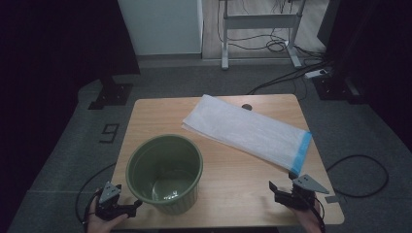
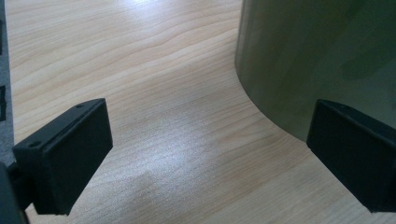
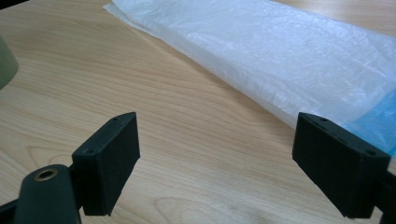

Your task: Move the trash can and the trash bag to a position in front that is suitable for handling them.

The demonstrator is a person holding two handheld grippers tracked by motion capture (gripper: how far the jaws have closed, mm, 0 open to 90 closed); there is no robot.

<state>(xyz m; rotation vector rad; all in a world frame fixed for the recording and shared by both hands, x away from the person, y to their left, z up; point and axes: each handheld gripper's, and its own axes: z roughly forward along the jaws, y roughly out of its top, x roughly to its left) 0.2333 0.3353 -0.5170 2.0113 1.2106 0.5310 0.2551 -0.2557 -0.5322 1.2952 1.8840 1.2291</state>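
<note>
A green plastic bin [image 1: 164, 173] stands upright and empty at the front left of the wooden table [image 1: 243, 179]. A flat folded white plastic bag with a blue edge [image 1: 248, 131] lies across the back right of the table. My left gripper [image 1: 127, 208] rests at the front left corner, open, just left of the bin; in the left gripper view the bin's wall [image 2: 317, 60] rises beside the right jaw. My right gripper [image 1: 279, 190] is open at the front right, just short of the bag's blue end [image 3: 373, 126]. Nothing sits between either pair of jaws.
Bare wood [image 1: 238, 170] lies between the bin and the bag. Beyond the table are grey carpet, a white cabinet [image 1: 163, 26], a desk frame [image 1: 260, 22] and cables [image 1: 291, 73] on the floor. A black cable [image 1: 362, 174] loops right of the table.
</note>
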